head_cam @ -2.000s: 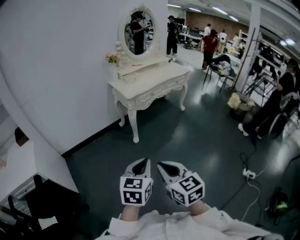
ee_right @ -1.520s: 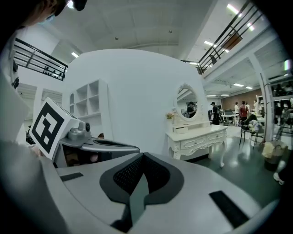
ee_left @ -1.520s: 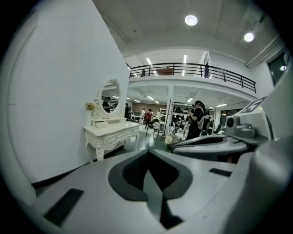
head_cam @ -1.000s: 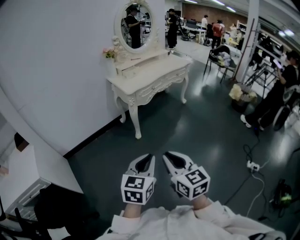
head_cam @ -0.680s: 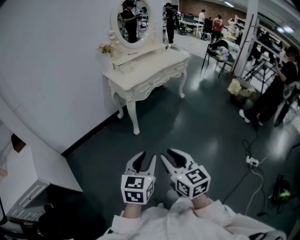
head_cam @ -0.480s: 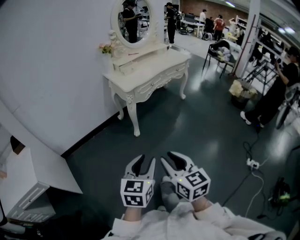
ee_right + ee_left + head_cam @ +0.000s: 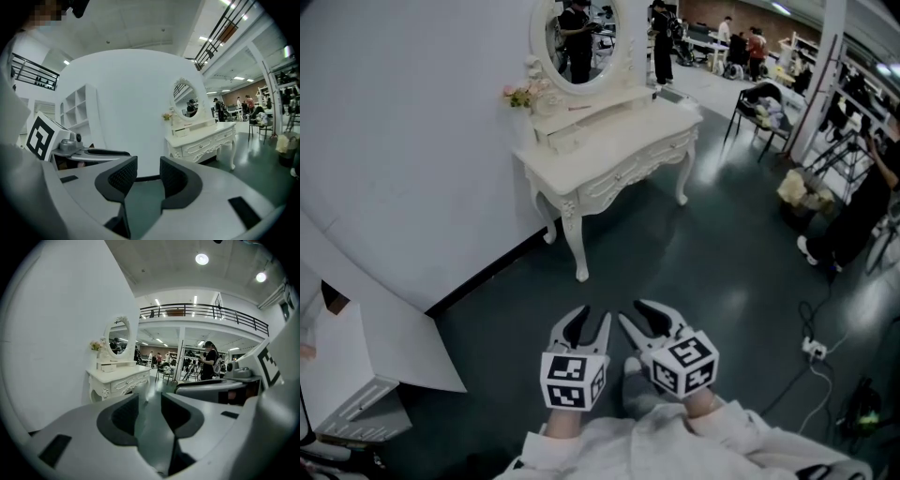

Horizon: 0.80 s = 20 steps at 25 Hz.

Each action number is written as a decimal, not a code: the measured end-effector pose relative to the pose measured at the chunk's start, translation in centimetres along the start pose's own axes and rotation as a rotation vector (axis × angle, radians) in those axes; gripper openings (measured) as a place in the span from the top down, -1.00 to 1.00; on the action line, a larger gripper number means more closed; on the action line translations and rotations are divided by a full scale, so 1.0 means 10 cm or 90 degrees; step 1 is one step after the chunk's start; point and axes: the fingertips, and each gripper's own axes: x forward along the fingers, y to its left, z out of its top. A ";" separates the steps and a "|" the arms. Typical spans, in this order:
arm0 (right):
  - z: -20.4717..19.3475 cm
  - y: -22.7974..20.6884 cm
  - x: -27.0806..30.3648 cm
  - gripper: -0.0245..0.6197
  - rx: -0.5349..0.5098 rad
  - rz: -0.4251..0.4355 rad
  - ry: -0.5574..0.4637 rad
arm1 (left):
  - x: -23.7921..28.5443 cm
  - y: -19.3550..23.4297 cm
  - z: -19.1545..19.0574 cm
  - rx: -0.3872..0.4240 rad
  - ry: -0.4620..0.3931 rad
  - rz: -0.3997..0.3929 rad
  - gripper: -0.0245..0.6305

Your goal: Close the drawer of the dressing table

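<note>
The white dressing table (image 7: 619,150) stands against the wall at the back, well ahead of both grippers, with an oval mirror (image 7: 575,37) on top. A small drawer (image 7: 565,141) under the mirror looks pulled out a little. My left gripper (image 7: 588,317) and right gripper (image 7: 637,311) are side by side low in the head view, above the dark floor. Both point toward the table. The left gripper (image 7: 150,397) is open and empty, with the table (image 7: 119,380) far beyond its jaws. The right gripper (image 7: 147,161) is opening, with nothing between its jaws, and the table (image 7: 206,138) is off to its right.
A white wall runs along the left, with a white shelf unit (image 7: 356,356) at the lower left. A chair (image 7: 759,112) and several people stand beyond the table. A person (image 7: 872,187) is at the right. A power strip with cable (image 7: 816,349) lies on the floor.
Both grippers' jaws have gone from shut to open. I have moved closer to the dressing table, which has shifted slightly right in the head view.
</note>
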 end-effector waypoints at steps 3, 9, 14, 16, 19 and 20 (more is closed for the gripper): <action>0.22 -0.27 0.24 0.52 -0.005 0.007 -0.006 | 0.30 0.13 0.22 0.005 0.000 0.006 0.52; 0.58 -0.85 0.72 0.51 -0.016 0.015 -0.008 | 0.94 0.39 0.62 0.004 -0.008 0.025 0.52; 0.80 -1.28 0.95 0.50 -0.027 0.015 -0.013 | 1.39 0.50 0.86 -0.001 -0.021 0.036 0.52; 0.82 -1.42 0.99 0.49 -0.024 0.014 -0.010 | 1.51 0.49 0.89 -0.005 -0.019 0.039 0.52; 0.80 -1.54 1.05 0.47 -0.013 0.013 -0.003 | 1.65 0.48 0.89 -0.004 -0.009 0.038 0.52; 0.77 -1.56 1.07 0.47 -0.010 0.016 0.001 | 1.68 0.49 0.87 -0.004 -0.004 0.038 0.52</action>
